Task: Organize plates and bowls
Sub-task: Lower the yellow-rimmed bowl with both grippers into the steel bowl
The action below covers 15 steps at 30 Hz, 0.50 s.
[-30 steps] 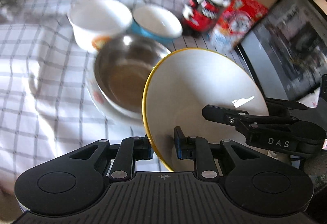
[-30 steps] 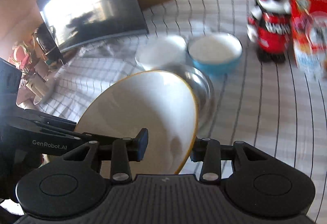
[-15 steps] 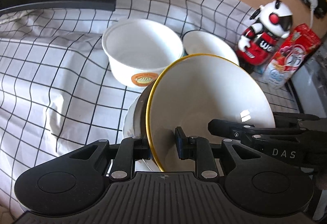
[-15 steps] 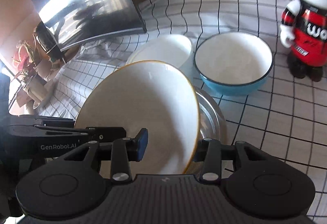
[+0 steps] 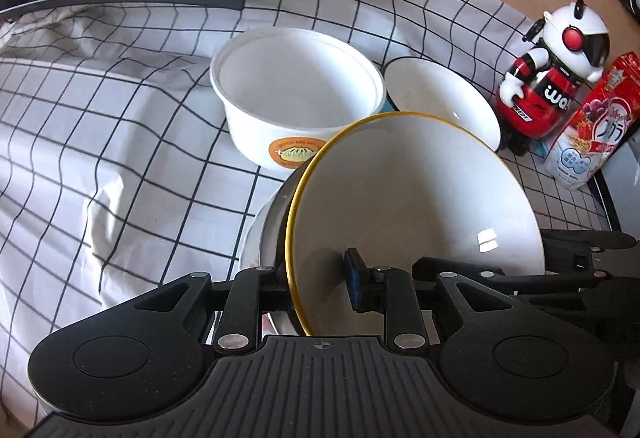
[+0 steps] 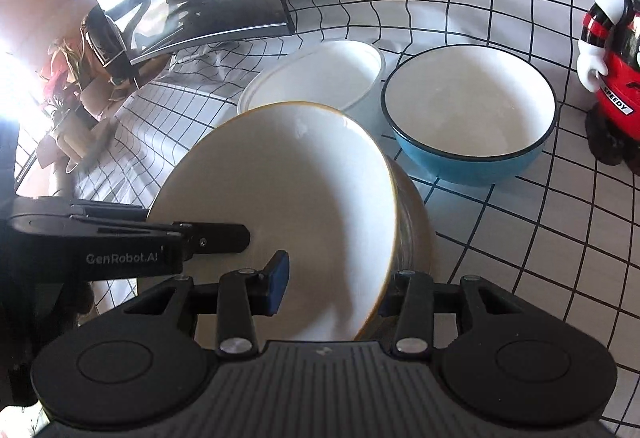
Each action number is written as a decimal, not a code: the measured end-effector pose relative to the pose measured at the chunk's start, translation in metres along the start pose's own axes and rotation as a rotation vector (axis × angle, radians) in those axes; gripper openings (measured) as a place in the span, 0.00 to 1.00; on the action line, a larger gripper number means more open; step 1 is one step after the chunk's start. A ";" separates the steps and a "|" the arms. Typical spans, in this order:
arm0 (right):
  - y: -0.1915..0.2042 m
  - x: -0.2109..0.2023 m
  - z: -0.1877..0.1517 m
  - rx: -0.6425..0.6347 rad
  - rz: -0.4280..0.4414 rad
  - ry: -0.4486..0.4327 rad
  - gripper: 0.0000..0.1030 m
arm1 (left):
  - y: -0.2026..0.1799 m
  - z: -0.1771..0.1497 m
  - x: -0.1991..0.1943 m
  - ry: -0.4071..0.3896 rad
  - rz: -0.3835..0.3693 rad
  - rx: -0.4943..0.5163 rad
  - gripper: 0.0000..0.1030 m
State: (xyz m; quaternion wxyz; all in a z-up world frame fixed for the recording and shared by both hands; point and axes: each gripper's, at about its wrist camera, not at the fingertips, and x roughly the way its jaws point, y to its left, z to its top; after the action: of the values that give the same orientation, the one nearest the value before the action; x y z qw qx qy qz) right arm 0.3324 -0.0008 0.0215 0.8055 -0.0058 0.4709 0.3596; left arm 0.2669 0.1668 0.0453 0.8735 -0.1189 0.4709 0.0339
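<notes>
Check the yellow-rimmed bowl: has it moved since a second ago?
Yes. The yellow-rimmed bowl has come down over the steel bowl, now covering it, and sits closer to the white tub.

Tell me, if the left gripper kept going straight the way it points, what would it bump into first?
Most likely the yellow-rimmed bowl standing between the opening fingers of the left gripper, then probably the steel bowl beneath it. Depth is hard to judge here.

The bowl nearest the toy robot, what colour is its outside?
Blue outside, white inside, with a dark rim. The right wrist view shows it best.
</notes>
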 end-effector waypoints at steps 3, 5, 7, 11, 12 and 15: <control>-0.001 -0.002 0.002 0.041 -0.003 0.005 0.41 | 0.006 0.007 0.004 0.040 -0.043 0.020 0.25; 0.001 -0.001 0.002 0.042 -0.014 0.012 0.41 | 0.009 0.010 0.005 0.061 -0.068 0.030 0.23; 0.002 -0.001 0.003 0.055 -0.032 0.011 0.41 | 0.014 0.011 0.004 0.067 -0.082 0.030 0.21; 0.009 -0.001 0.000 0.056 -0.074 0.008 0.41 | 0.021 0.007 -0.002 0.067 -0.125 0.020 0.18; 0.012 -0.001 -0.001 0.046 -0.091 0.005 0.41 | 0.022 0.007 -0.003 0.067 -0.135 0.017 0.18; 0.020 -0.001 -0.004 0.021 -0.138 0.001 0.41 | 0.024 0.005 -0.005 0.063 -0.150 0.022 0.17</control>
State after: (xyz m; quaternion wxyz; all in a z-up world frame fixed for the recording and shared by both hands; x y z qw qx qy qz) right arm 0.3177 0.0123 0.0265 0.8282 -0.0301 0.4735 0.2982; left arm 0.2641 0.1919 0.0483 0.8596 -0.1454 0.4881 -0.0407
